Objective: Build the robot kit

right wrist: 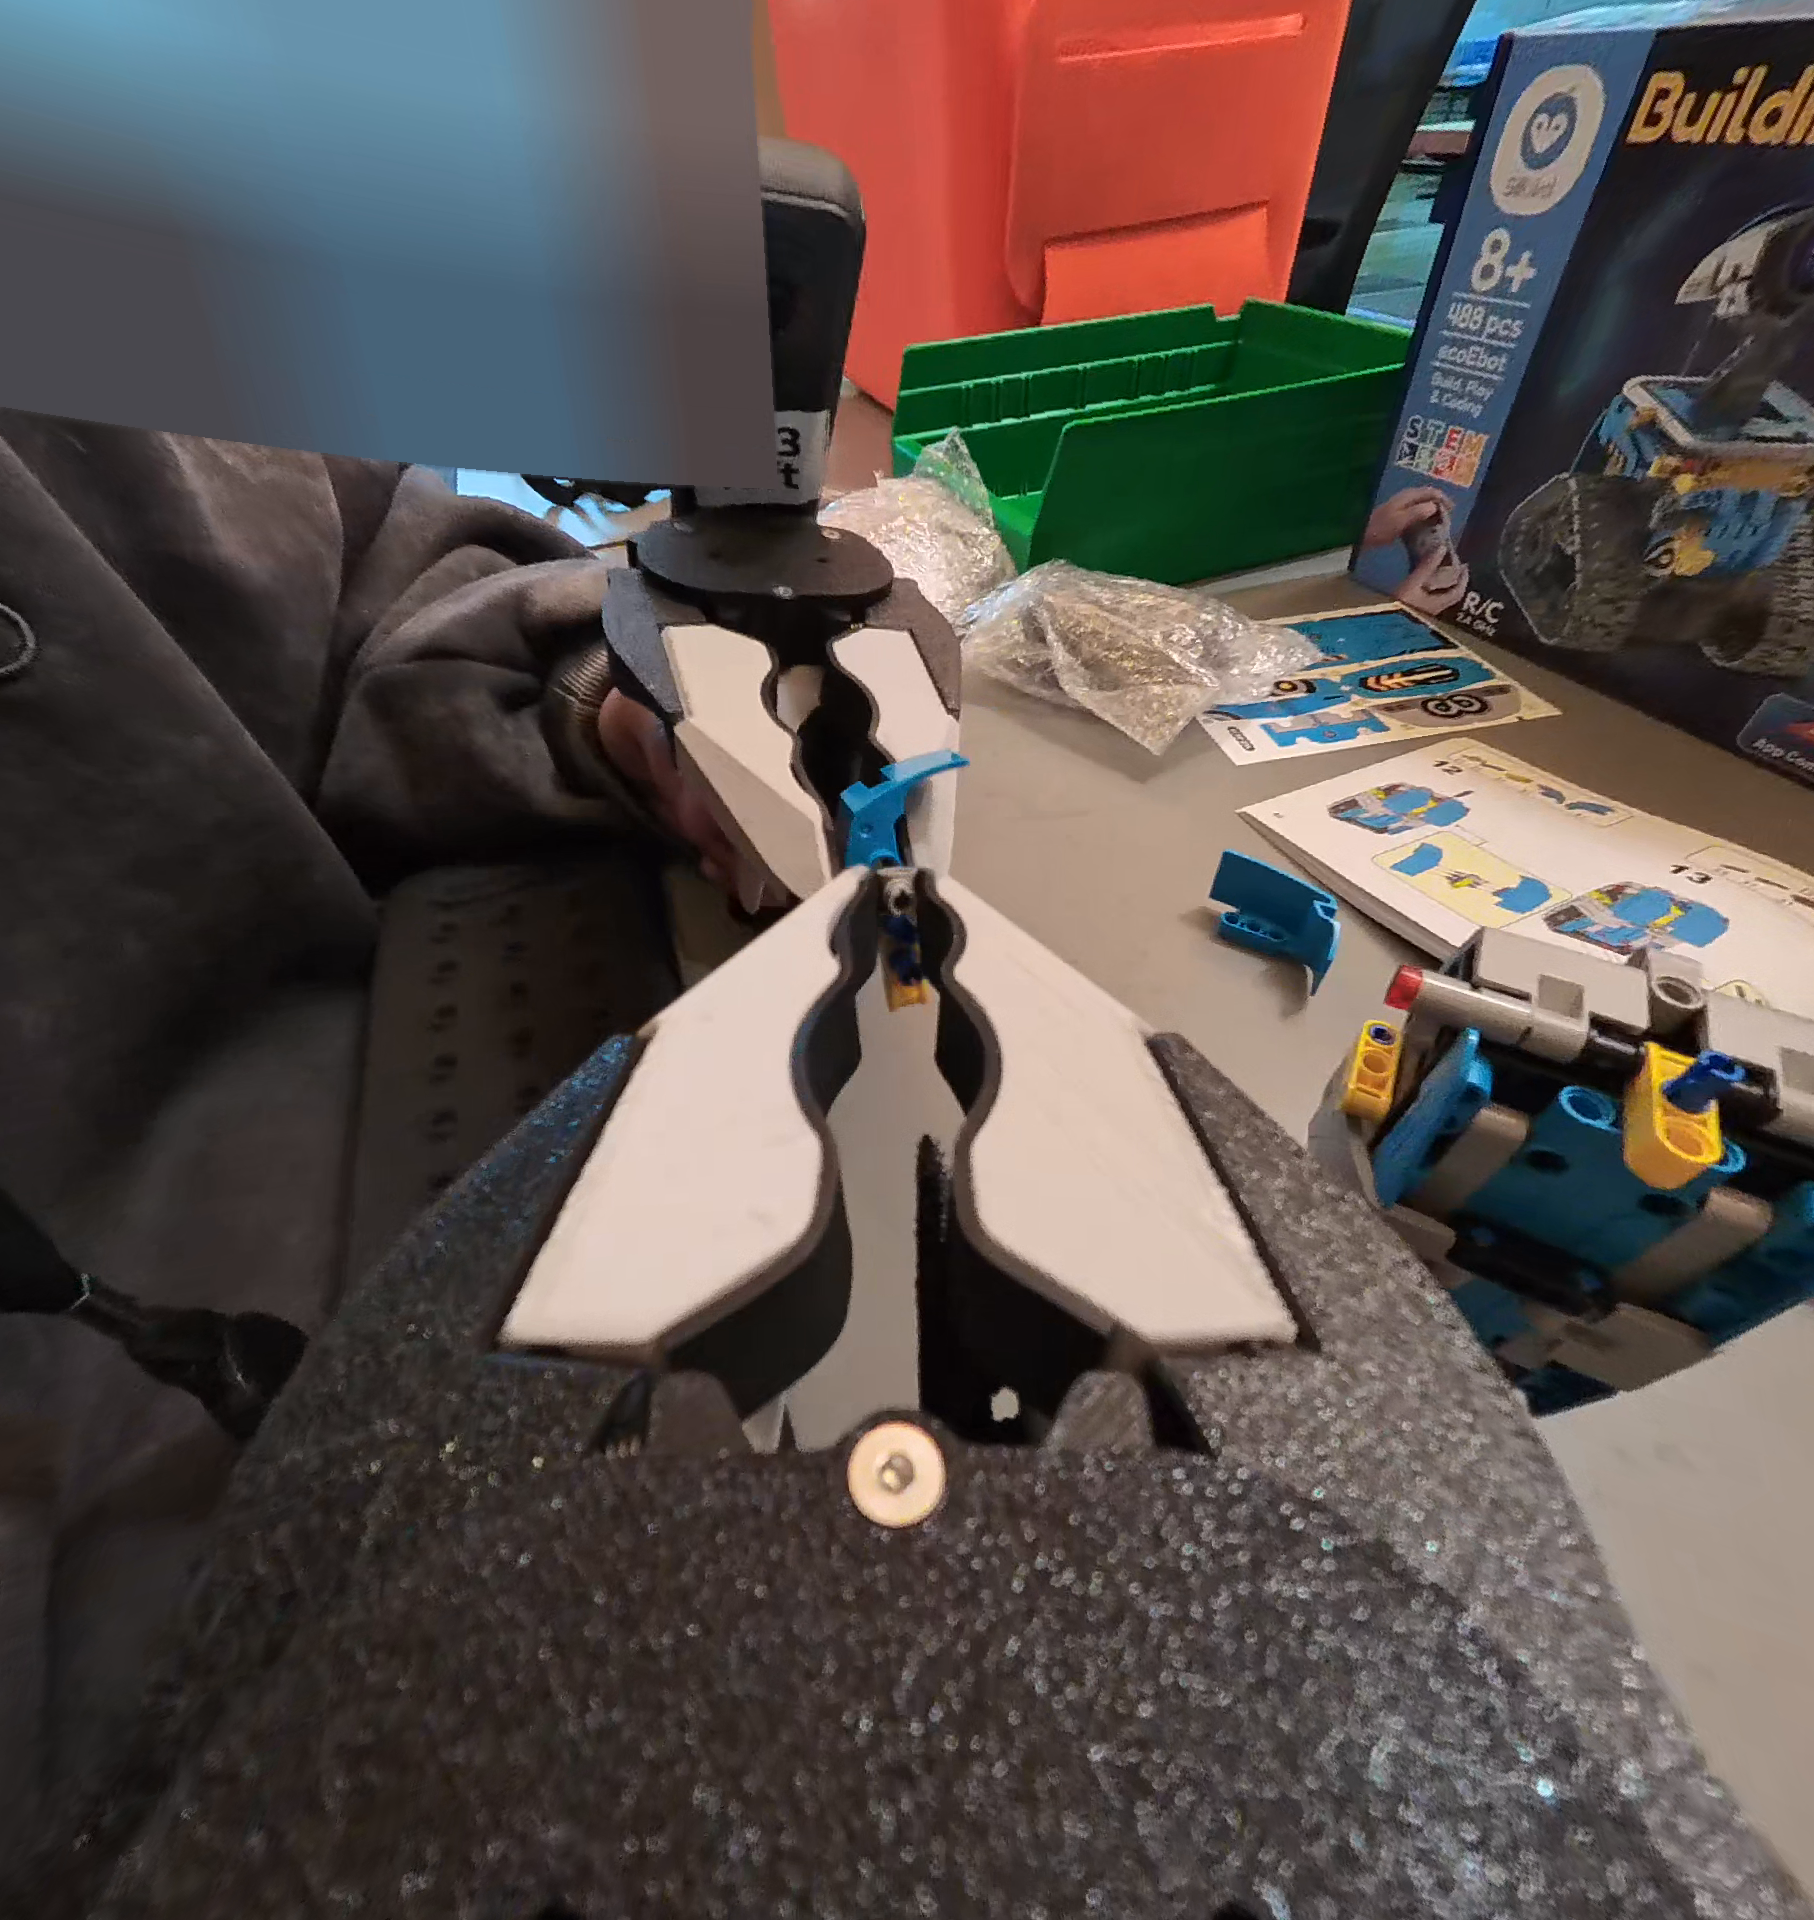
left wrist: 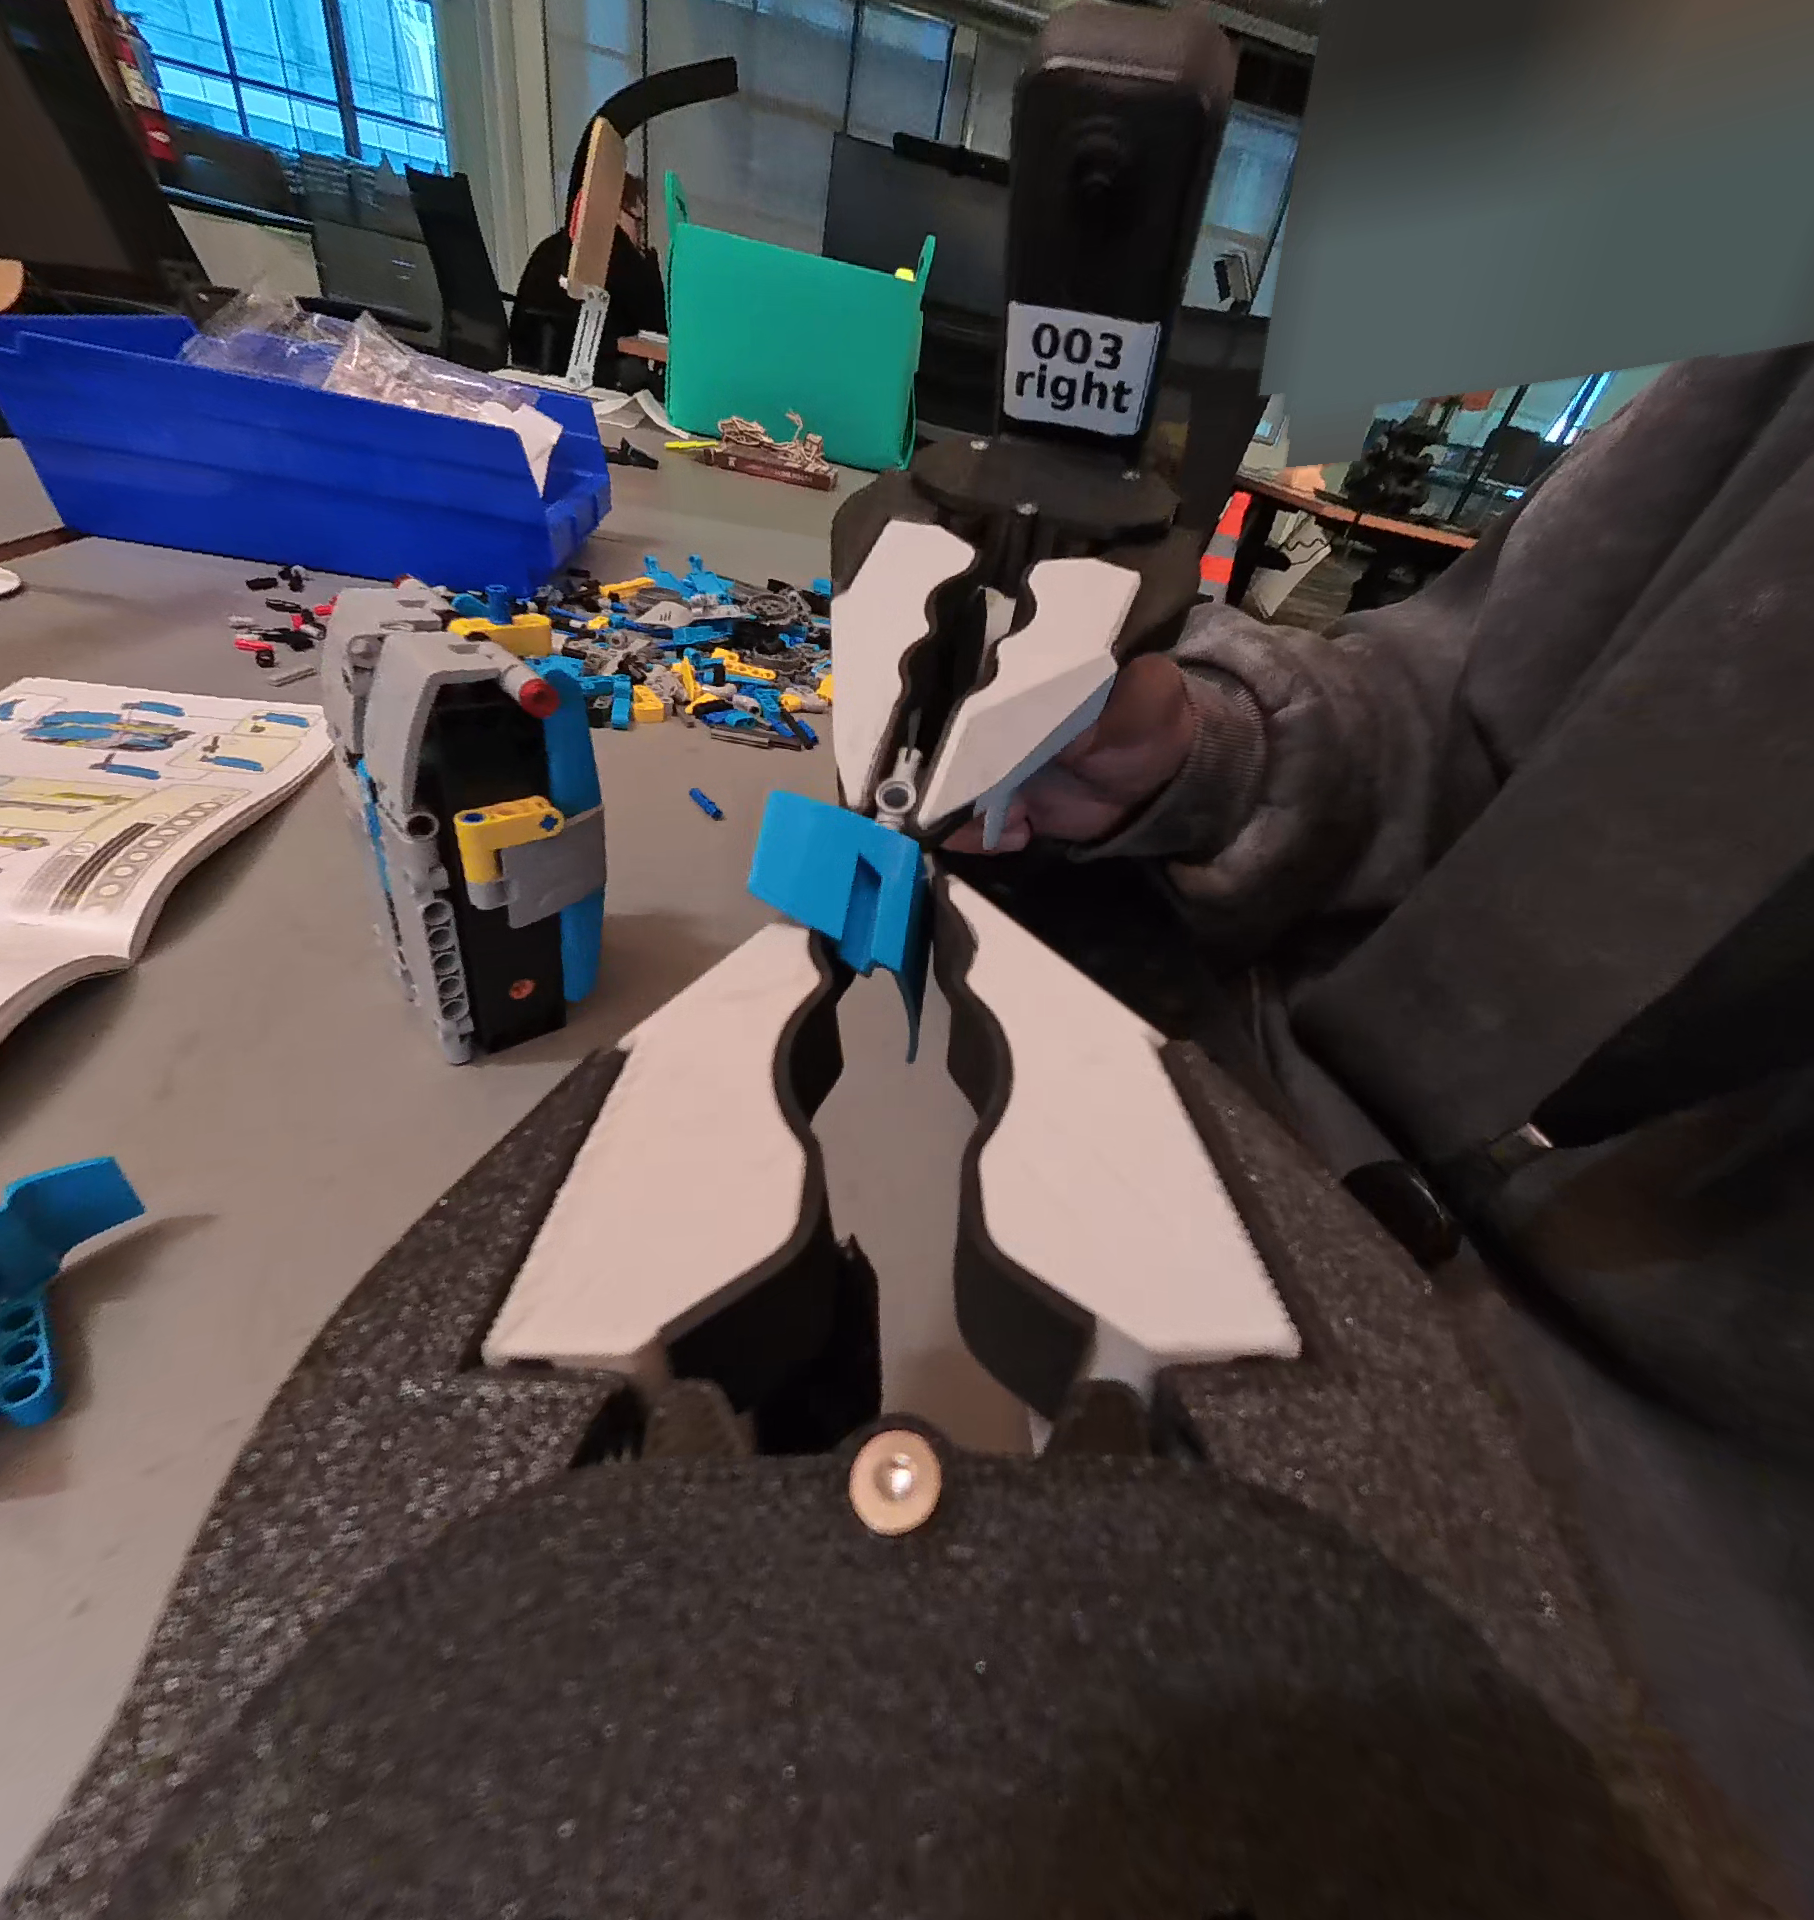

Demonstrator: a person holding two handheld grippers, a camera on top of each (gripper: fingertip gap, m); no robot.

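My left gripper (left wrist: pixel 872 914) is shut on a blue curved panel piece (left wrist: pixel 841 894), held above the grey table (left wrist: pixel 259 1091). My right gripper (right wrist: pixel 898 883) is shut on a small grey connector piece (right wrist: pixel 901 904) with blue and yellow bits behind it. The two grippers face each other tip to tip. The grey connector (left wrist: pixel 898 795) touches the blue panel's upper edge. In the right wrist view the left gripper (right wrist: pixel 867 862) holds the blue panel (right wrist: pixel 882 805) right at my tips. The right gripper (left wrist: pixel 898 816) shows opposite in the left wrist view.
A half-built grey, black and blue model (left wrist: pixel 467 831) (right wrist: pixel 1609 1174) stands on the table. Around it are a second blue panel (left wrist: pixel 20 1299) (right wrist: pixel 1277 914), an open instruction booklet (left wrist: pixel 82 810), a loose brick pile (left wrist: pixel 695 655), a blue bin (left wrist: pixel 290 457), a green bin (right wrist: pixel 1142 436) and the kit box (right wrist: pixel 1661 364). My left and right fingertips are right by each other.
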